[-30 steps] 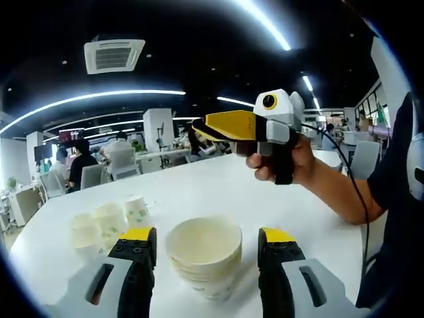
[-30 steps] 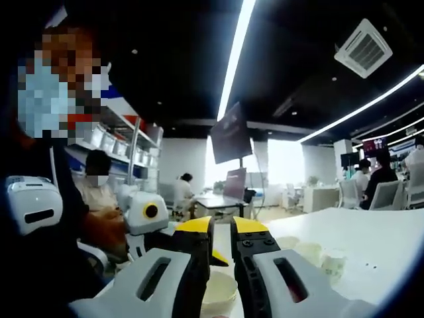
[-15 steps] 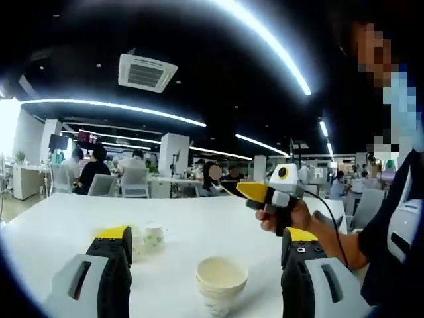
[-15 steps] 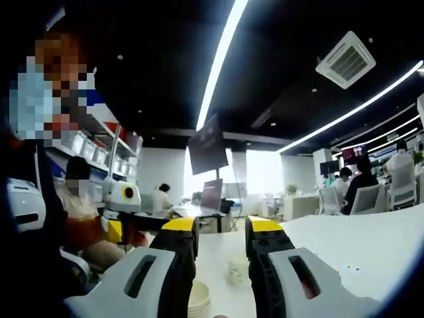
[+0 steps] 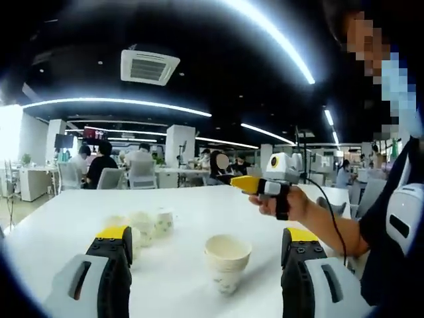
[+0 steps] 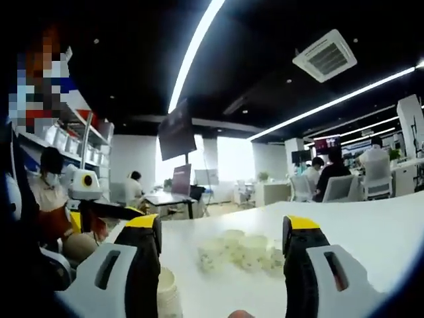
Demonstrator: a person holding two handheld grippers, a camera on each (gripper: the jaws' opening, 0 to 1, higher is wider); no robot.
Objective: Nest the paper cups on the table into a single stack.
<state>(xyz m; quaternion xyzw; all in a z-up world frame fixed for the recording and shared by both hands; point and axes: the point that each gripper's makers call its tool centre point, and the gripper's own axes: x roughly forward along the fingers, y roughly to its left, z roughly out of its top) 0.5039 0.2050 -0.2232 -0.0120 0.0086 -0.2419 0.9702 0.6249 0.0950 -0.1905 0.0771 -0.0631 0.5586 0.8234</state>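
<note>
Cup stack (image 5: 228, 261) mid-table (image 5: 185, 218), both claws wide apart.

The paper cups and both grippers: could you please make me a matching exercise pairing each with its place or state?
Things:
1. stack of nested cups
2. loose cups
3. left gripper
4. right gripper

Places or states:
A. clustered farther back on the white table
B. open and empty, loose cups beyond its jaws
C. standing between open jaws, untouched
D. open, either side of the stack

Pairs: 1-C, 2-A, 3-D, 4-B

Glaring ceiling strips (image 5: 278, 30) (soft, warped edges)
</note>
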